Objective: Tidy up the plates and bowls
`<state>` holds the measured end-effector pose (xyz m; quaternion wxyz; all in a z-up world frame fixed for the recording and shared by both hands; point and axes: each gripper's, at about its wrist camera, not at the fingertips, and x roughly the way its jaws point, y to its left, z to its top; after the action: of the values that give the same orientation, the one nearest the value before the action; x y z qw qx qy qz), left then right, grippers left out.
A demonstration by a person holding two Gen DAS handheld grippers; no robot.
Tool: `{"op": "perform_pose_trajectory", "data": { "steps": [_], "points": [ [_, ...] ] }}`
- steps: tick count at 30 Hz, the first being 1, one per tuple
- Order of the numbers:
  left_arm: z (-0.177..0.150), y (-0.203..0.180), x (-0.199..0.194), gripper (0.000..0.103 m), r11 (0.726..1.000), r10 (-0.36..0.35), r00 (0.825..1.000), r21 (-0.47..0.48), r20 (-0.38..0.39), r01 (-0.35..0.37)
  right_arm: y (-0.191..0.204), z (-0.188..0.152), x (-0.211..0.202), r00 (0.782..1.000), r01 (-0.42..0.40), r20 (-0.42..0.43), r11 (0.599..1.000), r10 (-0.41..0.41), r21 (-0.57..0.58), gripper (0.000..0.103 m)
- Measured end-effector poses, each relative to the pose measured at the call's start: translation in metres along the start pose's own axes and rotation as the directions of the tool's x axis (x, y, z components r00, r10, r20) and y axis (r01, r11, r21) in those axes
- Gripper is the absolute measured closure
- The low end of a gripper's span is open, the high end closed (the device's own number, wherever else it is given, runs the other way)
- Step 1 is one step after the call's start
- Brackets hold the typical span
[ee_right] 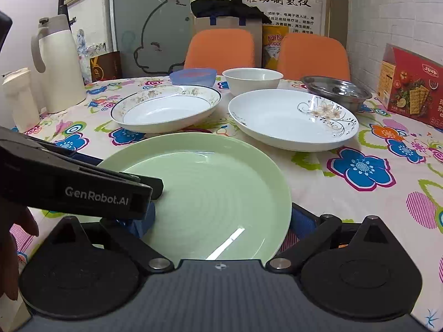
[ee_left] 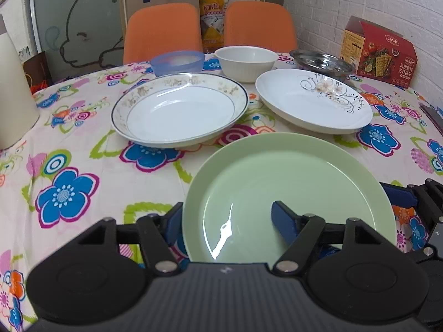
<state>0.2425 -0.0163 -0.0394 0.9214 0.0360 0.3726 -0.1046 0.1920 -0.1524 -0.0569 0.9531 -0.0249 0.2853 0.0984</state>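
A pale green plate (ee_left: 290, 182) (ee_right: 210, 182) lies nearest on the flowered tablecloth. My left gripper (ee_left: 227, 215) is open across its left rim, one blue finger over the plate and the other outside the rim, partly hidden. My right gripper (ee_right: 221, 220) is open across the right rim in the same way. Behind lie a gold-patterned plate (ee_left: 180, 110) (ee_right: 166, 108) and a white flower-print plate (ee_left: 313, 99) (ee_right: 290, 119). Farther back stand a blue bowl (ee_left: 177, 62), a white bowl (ee_left: 246, 61) and a steel dish (ee_left: 321, 61).
A red cracker box (ee_right: 409, 88) stands at the right by the brick wall. A white thermos jug (ee_right: 58, 66) and a smaller bottle (ee_right: 19, 99) stand at the left. Two orange chairs (ee_right: 221, 47) are behind the table. A hand (ee_right: 13, 235) holds the left gripper.
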Motion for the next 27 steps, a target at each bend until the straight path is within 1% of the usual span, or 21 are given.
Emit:
{"op": "perform_pose_trajectory", "data": {
  "steps": [1, 3, 6, 8, 11, 14, 19, 23, 27],
  "points": [
    [0.001, 0.002, -0.001, 0.041, 1.000, -0.011, 1.000, -0.008, -0.002, 0.011, 0.003, 0.001, -0.001, 1.000, 0.004, -0.004, 1.000, -0.004, -0.004, 0.017],
    [0.001, 0.010, -0.005, 0.047, 0.999, -0.023, 1.000, -0.039, -0.009, 0.022, 0.009, 0.001, -0.004, 1.000, 0.001, -0.002, 1.000, -0.001, -0.011, 0.017],
    [0.000, 0.020, -0.015, 0.047, 0.998, -0.021, 1.000, -0.051, 0.010, 0.022, 0.023, 0.005, -0.008, 1.000, 0.013, 0.019, 1.000, -0.013, -0.027, 0.017],
    [-0.002, 0.028, -0.023, 0.047, 0.998, 0.004, 1.000, -0.068, 0.021, -0.002, 0.033, 0.010, -0.008, 1.000, 0.004, 0.022, 1.000, -0.003, -0.028, 0.016],
    [-0.005, 0.047, -0.034, 0.047, 0.995, 0.040, 0.999, -0.097, 0.026, -0.038, 0.052, 0.016, -0.007, 0.999, -0.033, 0.026, 0.998, 0.034, -0.045, 0.016],
    [-0.011, 0.071, -0.041, 0.047, 0.988, 0.071, 0.997, -0.140, 0.009, -0.069, 0.073, 0.019, -0.001, 0.997, -0.078, 0.017, 0.994, 0.079, -0.072, 0.016],
    [-0.020, 0.106, -0.038, 0.047, 0.973, 0.129, 0.991, -0.190, -0.019, -0.130, 0.100, 0.022, 0.018, 0.991, -0.134, -0.021, 0.986, 0.132, -0.098, 0.016],
    [-0.016, 0.121, -0.027, 0.047, 0.969, 0.123, 0.992, -0.212, -0.032, -0.127, 0.109, 0.027, 0.027, 0.991, -0.129, -0.036, 0.986, 0.125, -0.109, 0.016],
    [-0.015, 0.123, -0.022, 0.047, 0.967, 0.145, 0.989, -0.207, -0.022, -0.146, 0.111, 0.027, 0.032, 0.989, -0.140, -0.053, 0.986, 0.135, -0.092, 0.015]
  ]
}}
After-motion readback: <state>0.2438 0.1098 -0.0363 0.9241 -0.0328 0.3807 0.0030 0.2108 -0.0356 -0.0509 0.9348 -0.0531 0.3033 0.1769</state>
